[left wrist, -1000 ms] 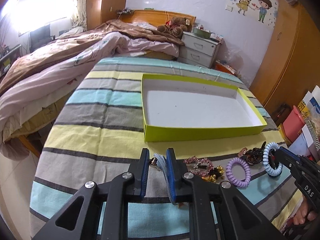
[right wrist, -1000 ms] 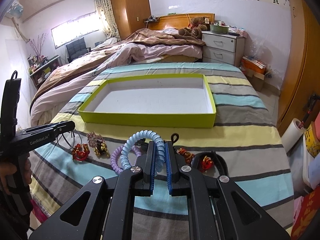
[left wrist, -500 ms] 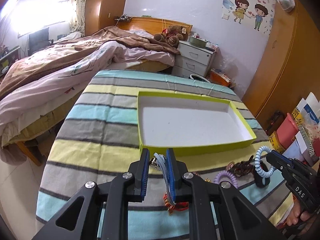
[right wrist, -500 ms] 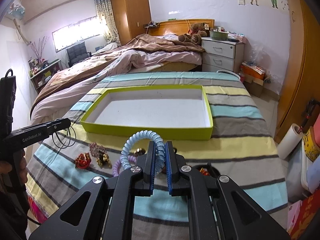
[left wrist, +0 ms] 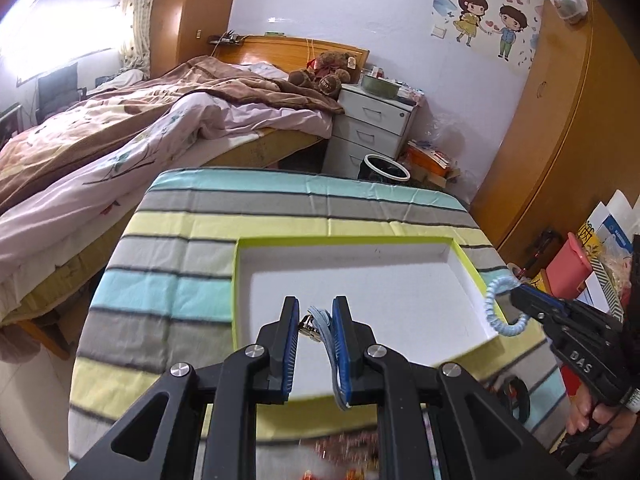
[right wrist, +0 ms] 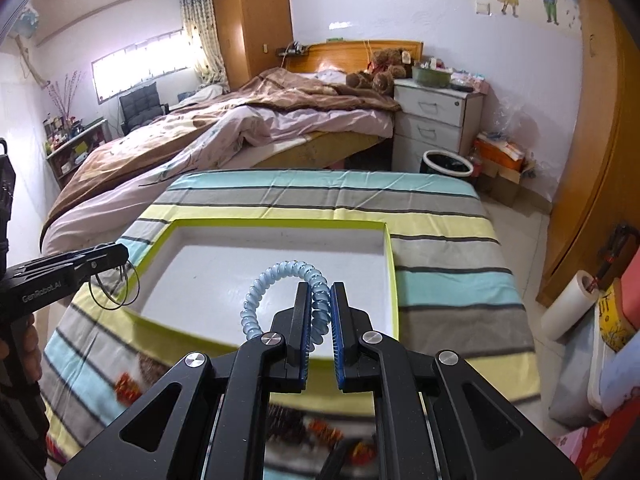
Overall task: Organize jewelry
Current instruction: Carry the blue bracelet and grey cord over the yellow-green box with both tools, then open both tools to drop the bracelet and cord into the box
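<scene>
Blue coil hair tie (right wrist: 280,280) upright in right gripper (right wrist: 320,312), loop arching left

the striped cloth (right wrist: 440,256) on the table looks like soft matt woven cotton, faintly creased; the tray (right wrist: 394,280) seems card, its white inside matt and paper-like, its lime rim smooth; the coil hair tie (right wrist: 280,276) is glossy, translucent pale-blue plastic; the thin rings (right wrist: 116,292) look like fine dark wire; the right gripper (right wrist: 319,312) is matt black plastic with ribbed blue pads and bright metal screws.
</scene>
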`<action>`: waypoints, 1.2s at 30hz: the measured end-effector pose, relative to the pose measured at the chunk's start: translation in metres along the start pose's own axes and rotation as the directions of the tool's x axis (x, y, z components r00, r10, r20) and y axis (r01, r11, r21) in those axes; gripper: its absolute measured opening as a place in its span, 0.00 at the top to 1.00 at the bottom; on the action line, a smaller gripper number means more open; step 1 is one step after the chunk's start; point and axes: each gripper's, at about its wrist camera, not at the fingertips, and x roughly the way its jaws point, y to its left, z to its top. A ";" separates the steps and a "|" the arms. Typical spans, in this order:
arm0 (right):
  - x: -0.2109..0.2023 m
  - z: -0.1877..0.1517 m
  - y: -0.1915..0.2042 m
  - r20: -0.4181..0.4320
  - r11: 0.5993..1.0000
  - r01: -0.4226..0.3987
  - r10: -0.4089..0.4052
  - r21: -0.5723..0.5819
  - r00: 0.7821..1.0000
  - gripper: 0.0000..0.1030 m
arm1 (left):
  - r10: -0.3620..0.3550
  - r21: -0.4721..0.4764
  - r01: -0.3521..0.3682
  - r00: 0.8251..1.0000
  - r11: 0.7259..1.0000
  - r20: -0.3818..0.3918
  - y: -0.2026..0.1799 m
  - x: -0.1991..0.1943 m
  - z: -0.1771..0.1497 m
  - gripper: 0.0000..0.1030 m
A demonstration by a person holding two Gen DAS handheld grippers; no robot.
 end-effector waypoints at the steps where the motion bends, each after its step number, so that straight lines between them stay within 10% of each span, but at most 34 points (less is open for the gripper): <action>1: 0.006 0.003 -0.003 -0.011 1.000 0.007 -0.007 0.006 1.000 0.91 | -0.008 0.000 0.008 1.000 1.000 -0.013 0.000 0.008 0.005 0.83; 36: 0.115 0.025 -0.029 -0.229 0.999 0.048 -0.048 -0.007 0.972 0.90 | 0.017 -0.044 -0.025 0.985 0.999 -0.174 0.010 0.114 0.023 0.83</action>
